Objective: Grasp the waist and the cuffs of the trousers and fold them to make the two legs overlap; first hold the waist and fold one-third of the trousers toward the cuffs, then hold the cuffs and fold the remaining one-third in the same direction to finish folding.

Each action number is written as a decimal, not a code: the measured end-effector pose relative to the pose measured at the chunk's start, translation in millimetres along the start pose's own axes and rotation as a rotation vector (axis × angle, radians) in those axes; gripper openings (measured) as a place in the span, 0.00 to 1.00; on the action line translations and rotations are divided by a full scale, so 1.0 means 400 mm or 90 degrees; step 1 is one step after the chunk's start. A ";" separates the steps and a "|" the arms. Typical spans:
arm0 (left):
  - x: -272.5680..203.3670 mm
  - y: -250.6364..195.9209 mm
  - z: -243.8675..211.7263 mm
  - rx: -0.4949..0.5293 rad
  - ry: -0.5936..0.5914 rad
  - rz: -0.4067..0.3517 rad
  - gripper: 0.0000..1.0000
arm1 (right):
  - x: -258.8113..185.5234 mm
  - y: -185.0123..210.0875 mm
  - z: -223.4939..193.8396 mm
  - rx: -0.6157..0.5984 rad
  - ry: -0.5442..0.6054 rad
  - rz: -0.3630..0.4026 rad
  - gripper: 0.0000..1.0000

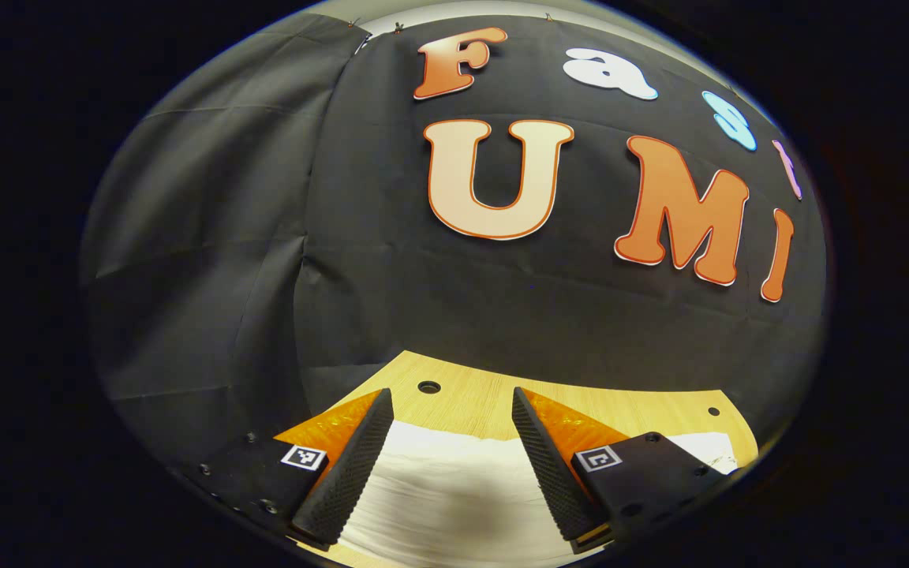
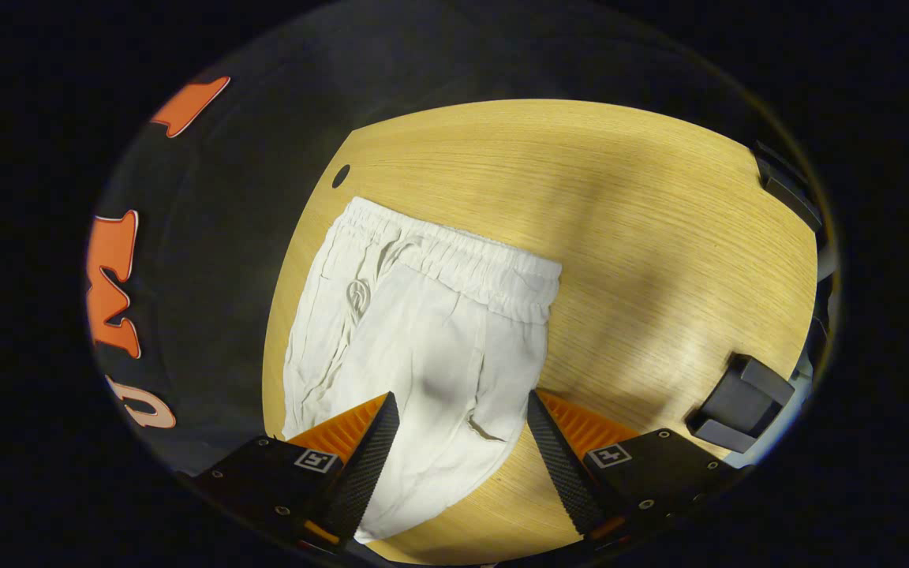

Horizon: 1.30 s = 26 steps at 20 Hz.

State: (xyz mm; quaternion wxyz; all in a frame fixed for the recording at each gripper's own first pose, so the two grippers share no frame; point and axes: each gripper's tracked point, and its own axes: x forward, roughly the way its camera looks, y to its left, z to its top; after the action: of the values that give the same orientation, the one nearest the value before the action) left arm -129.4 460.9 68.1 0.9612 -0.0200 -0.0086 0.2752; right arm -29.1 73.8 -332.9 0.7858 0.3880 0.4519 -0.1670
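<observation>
trousers (image 2: pixel 423 331), one pair, white, lying flat on a light wooden table (image 2: pixel 644 221). in the right gripper view the elastic waistband (image 2: pixel 454 256) is at the far end, running from upper left down to the right, with one drawstring (image 2: pixel 357 298) curled just below it near the left side. the fabric comes down toward the camera and passes between the fingers, so the legs end is somewhere under or behind the gripper, can't see the cuffs. a few creases along the left edge and one small fold near the right edge.

going left to right in that view: black cloth wall on the left, one round hole (image 2: pixel 341 175) in the table near its far left corner, then the trousers, then bare wood, then one dark blocky thing (image 2: pixel 741 402) at the right edge of the table, can't tell what it is.

right gripper (image 2: pixel 462 442) is spread wide, two fingers apart with trouser fabric showing in the gap, nothing pinched. can't tell if it's touching the cloth or hovering.

left gripper view: left gripper (image 1: pixel 452 442) is also spread wide, two fingers, nothing grasped. between them there's white trouser fabric (image 1: pixel 454 489) at the bottom and table (image 1: pixel 486 402) past it. two holes in the table here, a bigger one (image 1: pixel 428 386) between the fingertips and a tiny one (image 1: pixel 713 411) off to the right. a bit more white cloth (image 1: pixel 711 450) peeks out right of the right finger. black wall fills the back.
</observation>
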 end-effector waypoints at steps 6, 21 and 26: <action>0.011 -0.004 -0.024 -0.013 0.019 0.009 0.99 | 0.033 0.007 -0.002 -0.003 0.027 -0.022 0.78; 0.031 0.105 -0.284 -0.262 0.210 0.088 0.99 | 0.065 -0.011 -0.008 0.015 0.059 -0.021 0.01; 0.021 0.137 -0.479 -0.378 0.344 0.167 1.00 | 0.065 -0.013 -0.008 0.020 0.065 -0.009 0.01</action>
State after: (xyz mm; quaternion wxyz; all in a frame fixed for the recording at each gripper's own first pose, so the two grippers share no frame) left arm -146.1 505.4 -125.5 0.8381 -0.3686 0.1675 0.3655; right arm -20.0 75.1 -358.1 0.7541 0.4053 0.4915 -0.1599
